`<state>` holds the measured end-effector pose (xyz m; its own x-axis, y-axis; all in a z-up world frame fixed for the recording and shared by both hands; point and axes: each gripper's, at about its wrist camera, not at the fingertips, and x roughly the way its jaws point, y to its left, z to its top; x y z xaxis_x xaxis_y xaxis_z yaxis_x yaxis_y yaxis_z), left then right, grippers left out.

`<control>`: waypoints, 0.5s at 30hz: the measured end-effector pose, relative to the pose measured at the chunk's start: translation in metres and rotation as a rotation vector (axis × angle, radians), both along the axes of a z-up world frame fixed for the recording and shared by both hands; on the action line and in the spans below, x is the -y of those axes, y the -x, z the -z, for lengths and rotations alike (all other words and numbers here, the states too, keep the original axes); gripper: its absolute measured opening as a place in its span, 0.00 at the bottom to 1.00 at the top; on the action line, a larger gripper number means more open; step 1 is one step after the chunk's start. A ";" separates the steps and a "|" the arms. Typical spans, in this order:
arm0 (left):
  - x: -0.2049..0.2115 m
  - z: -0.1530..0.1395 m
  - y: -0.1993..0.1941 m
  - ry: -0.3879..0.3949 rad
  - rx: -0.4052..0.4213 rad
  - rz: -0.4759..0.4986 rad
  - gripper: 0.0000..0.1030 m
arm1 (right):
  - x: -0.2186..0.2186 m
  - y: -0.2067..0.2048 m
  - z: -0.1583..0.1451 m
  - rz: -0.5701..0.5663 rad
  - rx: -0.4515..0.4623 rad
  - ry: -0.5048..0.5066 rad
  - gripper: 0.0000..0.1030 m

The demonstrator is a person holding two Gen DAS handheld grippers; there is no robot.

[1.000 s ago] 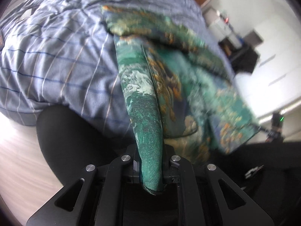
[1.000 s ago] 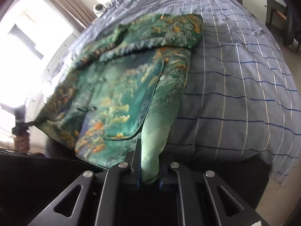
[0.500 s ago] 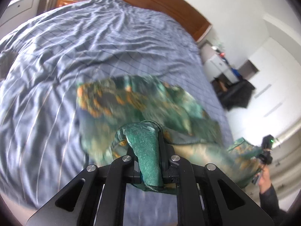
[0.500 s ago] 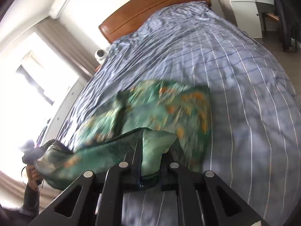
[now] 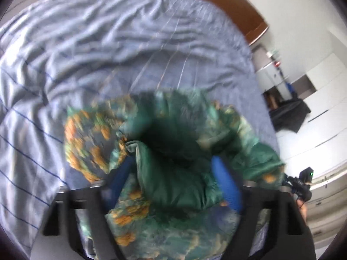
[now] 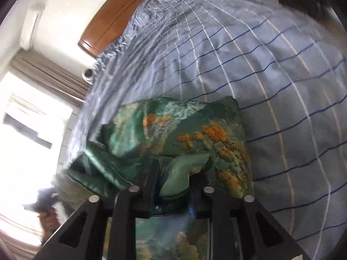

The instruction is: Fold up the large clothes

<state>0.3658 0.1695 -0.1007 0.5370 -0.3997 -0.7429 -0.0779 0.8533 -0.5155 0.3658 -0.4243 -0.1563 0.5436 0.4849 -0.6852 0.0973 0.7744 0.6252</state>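
Observation:
A green silk garment with orange and teal brocade (image 5: 93, 143) lies doubled over on the blue striped bed cover (image 5: 108, 49). My left gripper (image 5: 173, 173) stands open, its blue-padded fingers (image 5: 227, 186) spread wide, with a dark green fold of the garment (image 5: 173, 173) loose between them. The view is blurred. In the right wrist view the garment (image 6: 195, 134) lies bunched on the cover (image 6: 282, 86). My right gripper (image 6: 173, 182) has its jaws parted, and a pale green fold sits in the gap.
A wooden headboard (image 5: 245, 15) stands at the far end of the bed. White cabinets (image 5: 314, 99) and dark items stand to the right. A bright window with curtains (image 6: 32, 117) is on the left in the right wrist view. A hand with the other gripper shows at the edges.
Both grippers carried the garment's near edge forward over the rest of it, folding it in half. Both jaws then opened from a tight pinch and let go of the cloth.

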 end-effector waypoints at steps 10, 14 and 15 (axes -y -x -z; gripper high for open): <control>0.013 0.010 0.000 -0.123 0.002 0.139 0.92 | 0.010 0.005 -0.041 -0.033 0.074 0.073 0.91; 0.031 0.025 -0.020 -0.196 -0.012 0.127 0.91 | -0.031 -0.005 -0.035 -0.171 0.053 0.312 0.91; 0.034 0.028 -0.025 -0.212 -0.021 0.118 0.89 | -0.040 -0.007 -0.031 -0.191 0.052 0.362 0.91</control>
<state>0.3907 0.1359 -0.1286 0.4789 -0.2931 -0.8275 0.0202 0.9460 -0.3234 0.3726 -0.3840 -0.1253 0.5054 0.3135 -0.8039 -0.0943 0.9462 0.3096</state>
